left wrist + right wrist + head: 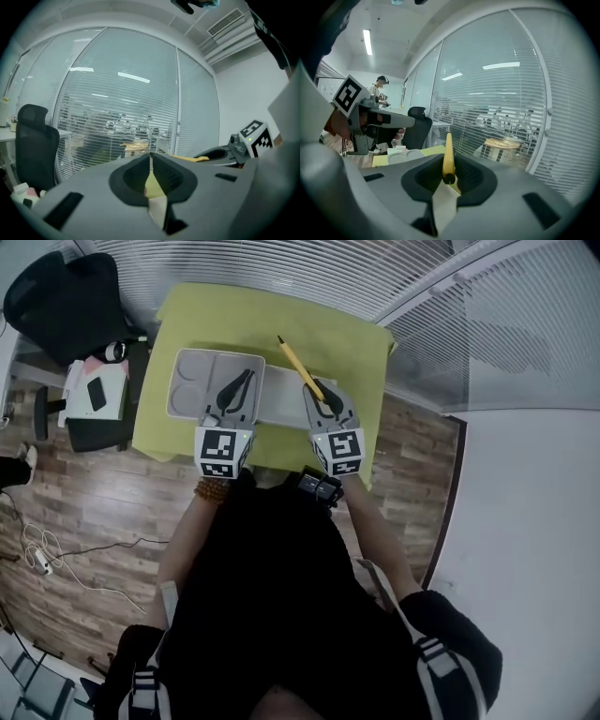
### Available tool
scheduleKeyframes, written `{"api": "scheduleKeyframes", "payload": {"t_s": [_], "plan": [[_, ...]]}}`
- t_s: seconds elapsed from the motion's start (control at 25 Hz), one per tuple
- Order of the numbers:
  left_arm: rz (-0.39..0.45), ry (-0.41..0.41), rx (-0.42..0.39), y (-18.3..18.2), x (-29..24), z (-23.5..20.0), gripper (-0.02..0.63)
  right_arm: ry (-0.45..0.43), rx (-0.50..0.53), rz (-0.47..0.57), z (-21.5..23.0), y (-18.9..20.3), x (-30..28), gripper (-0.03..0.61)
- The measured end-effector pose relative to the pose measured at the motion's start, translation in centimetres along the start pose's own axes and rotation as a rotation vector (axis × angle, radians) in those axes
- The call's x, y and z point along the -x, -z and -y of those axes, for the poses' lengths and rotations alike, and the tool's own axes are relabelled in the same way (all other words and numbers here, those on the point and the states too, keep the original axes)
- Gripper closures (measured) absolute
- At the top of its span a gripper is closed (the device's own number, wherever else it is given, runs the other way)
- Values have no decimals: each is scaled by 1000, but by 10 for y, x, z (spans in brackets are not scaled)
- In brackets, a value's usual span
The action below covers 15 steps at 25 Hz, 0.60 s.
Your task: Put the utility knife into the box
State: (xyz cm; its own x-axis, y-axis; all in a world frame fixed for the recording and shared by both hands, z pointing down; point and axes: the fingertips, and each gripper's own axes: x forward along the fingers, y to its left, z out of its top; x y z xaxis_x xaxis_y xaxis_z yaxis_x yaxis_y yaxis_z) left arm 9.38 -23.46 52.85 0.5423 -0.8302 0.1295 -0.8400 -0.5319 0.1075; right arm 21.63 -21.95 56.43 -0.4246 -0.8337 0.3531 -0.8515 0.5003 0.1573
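One yellow-green table (pixel 187 315) fills the upper middle of the head view, with wood floor (pixel 84 512) to its lower left and a black office chair (pixel 66 296) in the upper left corner. On the table's left half sits the grey box (pixel 178 381), open, with rounded hollows inside; a pale flat panel (pixel 281 395) lies just beside it on the right.

Below these, the left gripper (pixel 246 374) reaches over the box's right side. Its own view shows its jaws pressed together at the tips with nothing between them (pixel 150 157).

Right of the panel, the right gripper (pixel 319 395) is clamped on the yellow utility knife (pixel 298 362). The knife slants from the jaws toward the upper left, above the table and apart from the box. In the right gripper view it stands up between the pads (pixel 448 154).
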Motion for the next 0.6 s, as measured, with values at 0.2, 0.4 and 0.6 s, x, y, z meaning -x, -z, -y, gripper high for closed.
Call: {"api": "scheduleKeyframes", "payload": {"t_s": [0.2,0.4,0.6], "plan": [[-9,-5,-4,2,-4,-3,584,-41,37,-46,-3,18,-7,515],[-25,-16,-18,3,-9,-8,584,-70,40,-106,-3,48,-18,515],[-33,-13,-29,4,-14,-11,584,-93,46,-183,-6,83,-24,515]]}}
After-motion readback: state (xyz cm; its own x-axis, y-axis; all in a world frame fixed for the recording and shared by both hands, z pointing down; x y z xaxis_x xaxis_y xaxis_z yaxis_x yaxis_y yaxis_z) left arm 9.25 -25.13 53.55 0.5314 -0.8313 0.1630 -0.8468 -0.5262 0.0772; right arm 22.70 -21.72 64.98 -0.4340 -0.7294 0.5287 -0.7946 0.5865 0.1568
